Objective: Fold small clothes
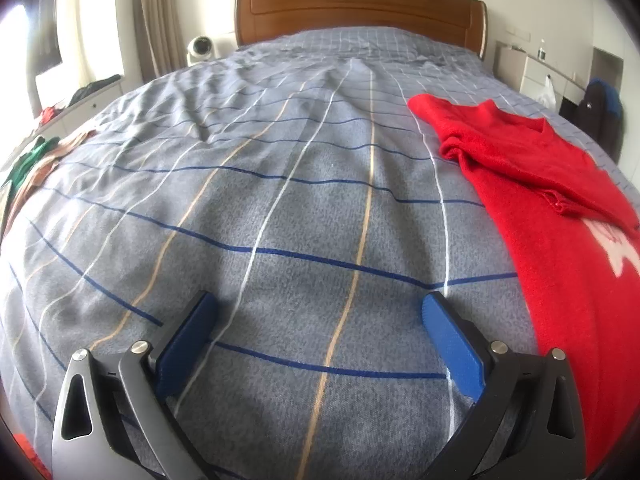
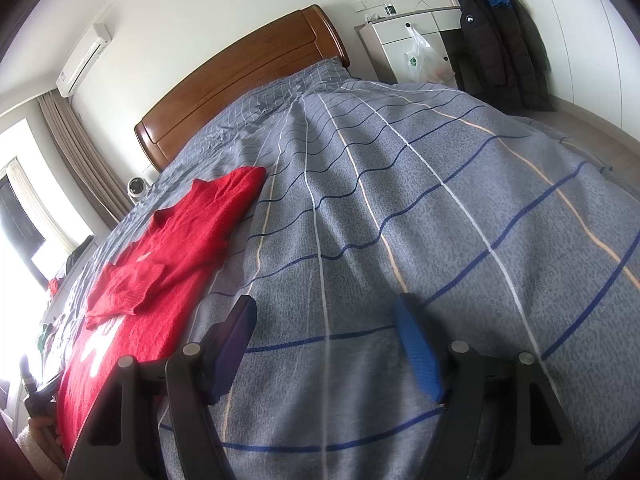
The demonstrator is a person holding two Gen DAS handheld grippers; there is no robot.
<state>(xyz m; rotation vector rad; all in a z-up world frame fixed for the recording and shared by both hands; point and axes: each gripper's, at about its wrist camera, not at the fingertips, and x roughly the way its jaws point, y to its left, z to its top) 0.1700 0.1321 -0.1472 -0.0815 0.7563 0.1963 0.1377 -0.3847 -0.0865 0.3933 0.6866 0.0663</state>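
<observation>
The red sweater (image 1: 532, 184) lies mid-bed on the checked bedspread (image 1: 280, 208), between the 2 grippers — 1 sleeve already folded across its chest, the other sleeve and the body fold seemingly left. It looks fuzzy, knitted, with a white motif. The left gripper (image 1: 320, 336) and right gripper (image 2: 326, 344) both hover released — nothing between their jaws.

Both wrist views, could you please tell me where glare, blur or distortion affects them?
Left wrist view: window blown out at left, bed bulged by the fisheye. Right wrist view: window glare at left, headboard curved, right tongs slightly soft.
</observation>
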